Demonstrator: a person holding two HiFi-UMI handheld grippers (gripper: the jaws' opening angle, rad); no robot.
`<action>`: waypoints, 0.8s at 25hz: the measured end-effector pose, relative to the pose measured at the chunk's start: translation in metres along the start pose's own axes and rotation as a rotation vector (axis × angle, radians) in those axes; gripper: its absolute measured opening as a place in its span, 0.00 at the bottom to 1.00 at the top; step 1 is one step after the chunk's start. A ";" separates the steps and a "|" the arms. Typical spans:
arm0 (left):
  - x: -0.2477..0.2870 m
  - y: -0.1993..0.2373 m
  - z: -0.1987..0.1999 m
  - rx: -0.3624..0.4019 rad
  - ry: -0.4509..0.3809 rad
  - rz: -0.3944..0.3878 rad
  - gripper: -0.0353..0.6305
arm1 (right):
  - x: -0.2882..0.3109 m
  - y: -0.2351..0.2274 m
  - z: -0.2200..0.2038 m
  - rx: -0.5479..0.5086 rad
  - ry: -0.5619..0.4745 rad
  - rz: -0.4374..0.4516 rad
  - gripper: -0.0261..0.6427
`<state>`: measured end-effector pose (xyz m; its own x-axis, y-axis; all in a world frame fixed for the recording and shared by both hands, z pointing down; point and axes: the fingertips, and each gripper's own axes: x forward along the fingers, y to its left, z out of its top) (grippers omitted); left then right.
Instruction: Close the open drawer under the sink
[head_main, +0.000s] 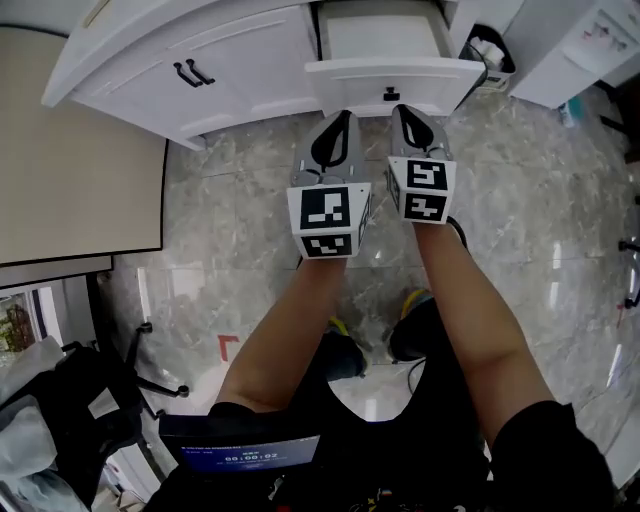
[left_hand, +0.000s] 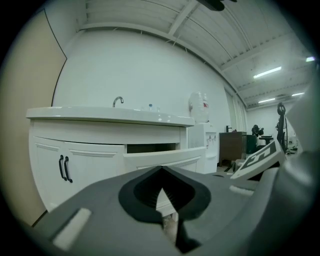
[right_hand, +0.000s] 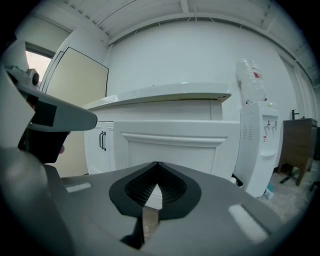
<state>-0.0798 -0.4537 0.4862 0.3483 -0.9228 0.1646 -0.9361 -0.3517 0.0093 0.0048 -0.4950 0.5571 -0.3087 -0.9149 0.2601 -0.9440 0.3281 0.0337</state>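
Head view — drawer (head_main: 385, 60) open, back end cut off.

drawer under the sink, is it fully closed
No, the drawer stands pulled out from the white cabinet, with its inside open to the head view.

Floor (head_main: 240, 260): glossy grey marble-pattern tiles. Standing directly on it are the white sink cabinet (head_main: 240, 60), a dark bin (head_main: 490, 55) just beside the cabinet's right end, the person's shoes (head_main: 345, 355) and black chair legs (head_main: 150, 375) at lower left. A red corner mark (head_main: 228, 348) lies on the tiles near the left shoe.
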 end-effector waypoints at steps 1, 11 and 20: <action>0.006 0.003 -0.008 0.007 -0.011 0.001 0.05 | 0.009 0.001 -0.005 -0.010 -0.008 -0.006 0.07; 0.039 0.015 -0.046 -0.008 -0.081 -0.024 0.05 | 0.041 0.001 -0.017 -0.068 -0.116 -0.056 0.08; 0.067 0.029 -0.052 0.044 -0.106 0.006 0.05 | 0.081 -0.012 -0.012 -0.082 -0.141 -0.037 0.08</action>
<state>-0.0856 -0.5177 0.5489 0.3486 -0.9354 0.0589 -0.9358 -0.3509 -0.0352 -0.0071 -0.5702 0.5891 -0.2924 -0.9488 0.1196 -0.9443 0.3062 0.1205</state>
